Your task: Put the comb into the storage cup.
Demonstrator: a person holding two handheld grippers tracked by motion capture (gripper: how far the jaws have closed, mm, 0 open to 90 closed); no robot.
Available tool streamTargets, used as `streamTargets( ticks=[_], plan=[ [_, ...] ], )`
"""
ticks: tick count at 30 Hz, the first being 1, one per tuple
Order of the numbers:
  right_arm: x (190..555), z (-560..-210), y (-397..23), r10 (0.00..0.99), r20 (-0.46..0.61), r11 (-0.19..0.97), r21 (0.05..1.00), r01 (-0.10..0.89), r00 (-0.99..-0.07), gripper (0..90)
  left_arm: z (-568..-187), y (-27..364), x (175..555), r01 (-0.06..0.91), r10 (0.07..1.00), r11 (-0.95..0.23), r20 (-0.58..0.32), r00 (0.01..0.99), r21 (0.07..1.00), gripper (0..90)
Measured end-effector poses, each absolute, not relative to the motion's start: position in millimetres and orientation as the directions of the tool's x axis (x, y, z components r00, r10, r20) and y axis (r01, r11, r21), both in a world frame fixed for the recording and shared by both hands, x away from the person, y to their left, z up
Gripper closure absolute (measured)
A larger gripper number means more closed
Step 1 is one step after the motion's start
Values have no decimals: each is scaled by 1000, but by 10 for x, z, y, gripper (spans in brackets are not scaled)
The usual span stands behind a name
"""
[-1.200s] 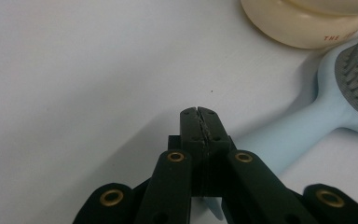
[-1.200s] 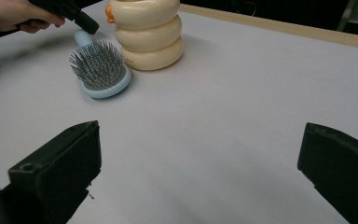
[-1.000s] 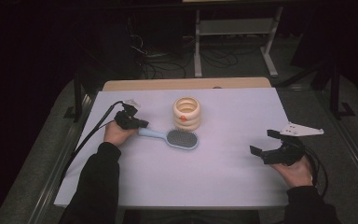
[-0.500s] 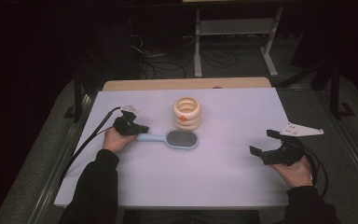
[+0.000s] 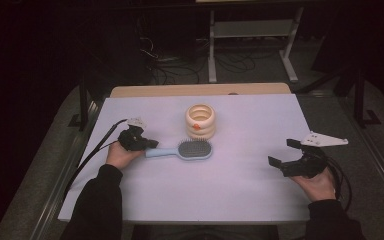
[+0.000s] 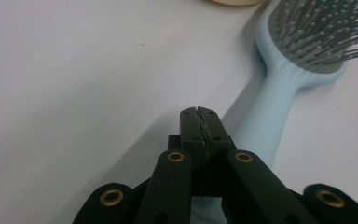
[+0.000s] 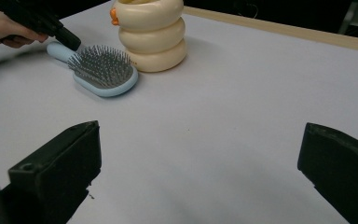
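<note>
Two closed jaws of left tool [image 6: 199,112] over hairbrush [image 6: 279,93].

Brush [image 6: 279,93]: smooth pale-blue plastic with a soft sheen; grey bristles look like thin plastic pins. Ring stack [image 7: 151,32]: cream plastic, smooth and slightly glossy. Bench [image 5: 240,200]: covered by a matt, pale lilac sheet, smooth and even; a bare wood edge shows at its far side. Left gripper [image 6: 199,114]: matt black plastic jaws with brass-coloured metal bushings. Right gripper [image 7: 200,163]: matt black plastic.
</note>
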State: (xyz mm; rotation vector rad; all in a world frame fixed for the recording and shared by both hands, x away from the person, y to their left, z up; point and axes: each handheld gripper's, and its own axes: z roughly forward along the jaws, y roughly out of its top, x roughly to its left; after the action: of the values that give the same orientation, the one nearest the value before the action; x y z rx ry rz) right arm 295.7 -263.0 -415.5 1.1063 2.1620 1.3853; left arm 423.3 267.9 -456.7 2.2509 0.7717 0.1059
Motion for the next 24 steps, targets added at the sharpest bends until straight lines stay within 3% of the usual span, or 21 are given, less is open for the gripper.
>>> streamTargets(
  ticks=[24],
  plan=[
    [2949,-4150,-2601,758,112,228,878,421,-643,0,-4542,2659,3909,460,515,-623,-110,850,633,900]
  ],
)
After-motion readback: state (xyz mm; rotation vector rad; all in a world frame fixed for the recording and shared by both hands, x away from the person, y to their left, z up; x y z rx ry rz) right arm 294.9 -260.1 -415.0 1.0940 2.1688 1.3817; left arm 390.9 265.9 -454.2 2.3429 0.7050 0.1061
